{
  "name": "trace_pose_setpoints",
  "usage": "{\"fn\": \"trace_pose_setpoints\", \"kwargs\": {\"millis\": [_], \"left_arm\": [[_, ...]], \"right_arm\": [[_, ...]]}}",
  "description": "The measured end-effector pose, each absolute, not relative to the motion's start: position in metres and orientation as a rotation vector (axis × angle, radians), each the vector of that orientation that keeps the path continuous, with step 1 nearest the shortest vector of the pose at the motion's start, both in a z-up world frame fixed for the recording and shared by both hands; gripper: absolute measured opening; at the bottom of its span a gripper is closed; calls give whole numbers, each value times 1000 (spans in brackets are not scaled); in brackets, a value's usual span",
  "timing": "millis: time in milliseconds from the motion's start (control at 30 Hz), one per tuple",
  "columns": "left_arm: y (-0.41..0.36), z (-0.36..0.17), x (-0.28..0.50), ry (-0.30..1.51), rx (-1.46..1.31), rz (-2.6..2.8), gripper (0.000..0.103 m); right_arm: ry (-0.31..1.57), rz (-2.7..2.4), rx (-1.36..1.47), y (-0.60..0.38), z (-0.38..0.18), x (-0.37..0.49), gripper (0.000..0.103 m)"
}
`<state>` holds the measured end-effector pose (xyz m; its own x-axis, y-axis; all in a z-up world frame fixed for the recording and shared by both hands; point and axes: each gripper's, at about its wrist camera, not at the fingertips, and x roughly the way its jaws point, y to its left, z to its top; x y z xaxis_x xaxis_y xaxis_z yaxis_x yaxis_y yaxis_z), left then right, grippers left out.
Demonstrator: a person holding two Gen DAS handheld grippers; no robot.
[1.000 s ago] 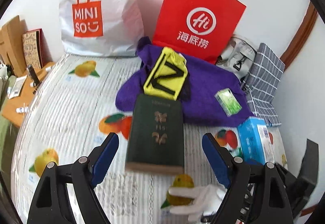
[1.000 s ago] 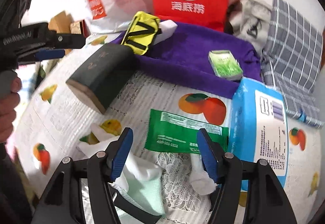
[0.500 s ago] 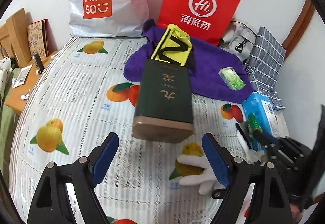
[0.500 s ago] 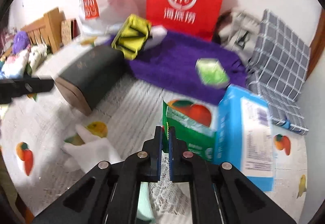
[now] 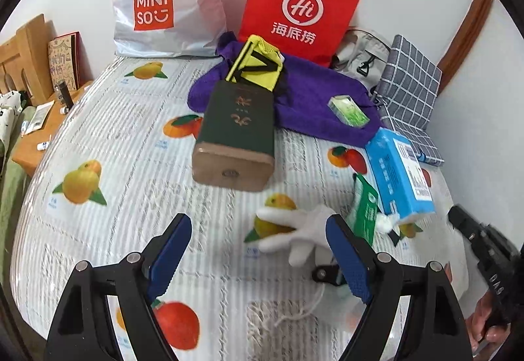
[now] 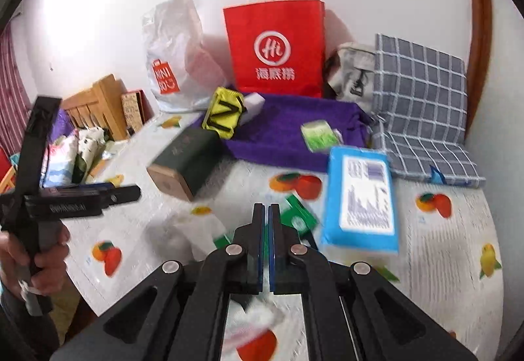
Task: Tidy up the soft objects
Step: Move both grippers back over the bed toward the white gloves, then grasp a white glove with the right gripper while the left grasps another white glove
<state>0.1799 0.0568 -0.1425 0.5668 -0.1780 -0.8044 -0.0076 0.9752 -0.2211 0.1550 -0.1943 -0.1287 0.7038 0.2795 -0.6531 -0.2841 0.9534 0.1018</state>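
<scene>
My left gripper (image 5: pixel 258 236) is open and empty above the fruit-print bed sheet (image 5: pixel 137 138). A white glove (image 5: pixel 294 230) lies just beyond its right finger. A green wet-wipe pack (image 5: pixel 365 210) stands tilted up beside a blue tissue pack (image 5: pixel 399 174). My right gripper (image 6: pixel 266 213) is shut on the edge of the green pack (image 6: pixel 299 218) and lifts it; the white glove (image 6: pixel 193 233) shows blurred to its left. A purple towel (image 5: pixel 314 99) lies at the back with a yellow pouch (image 5: pixel 257 68) and a small green pack (image 5: pixel 348 110) on it.
A dark green box (image 5: pixel 239 132) lies mid-bed. A white Miniso bag (image 5: pixel 163 1) and red paper bag (image 5: pixel 301 7) stand against the wall. A grey checked cushion (image 5: pixel 409 89) and grey bag (image 5: pixel 360 60) sit back right. A wooden bedside shelf (image 5: pixel 29 73) is left.
My right gripper closed on the green wipe pack and raised it off the sheet. My left gripper pulled back from the dark green box and stays open.
</scene>
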Motion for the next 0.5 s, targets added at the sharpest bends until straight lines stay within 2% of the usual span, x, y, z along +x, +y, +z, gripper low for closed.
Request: {"fn": "trace_pose_setpoints", "kwargs": {"millis": [167, 267, 300, 333, 500], "left_arm": [[49, -154, 171, 982, -206, -109, 83], [45, -161, 165, 986, -208, -117, 83], [44, -163, 165, 988, -210, -119, 83], [43, -166, 164, 992, -214, -123, 83], [38, -179, 166, 1016, -216, -125, 83]], "right_arm": [[823, 298, 21, -210, -165, 141, 5], [860, 279, 45, -221, -188, 134, 22], [871, 276, 55, -224, -194, 133, 35], [878, 273, 64, -226, -200, 132, 41], [872, 265, 85, -227, -219, 145, 41]]}}
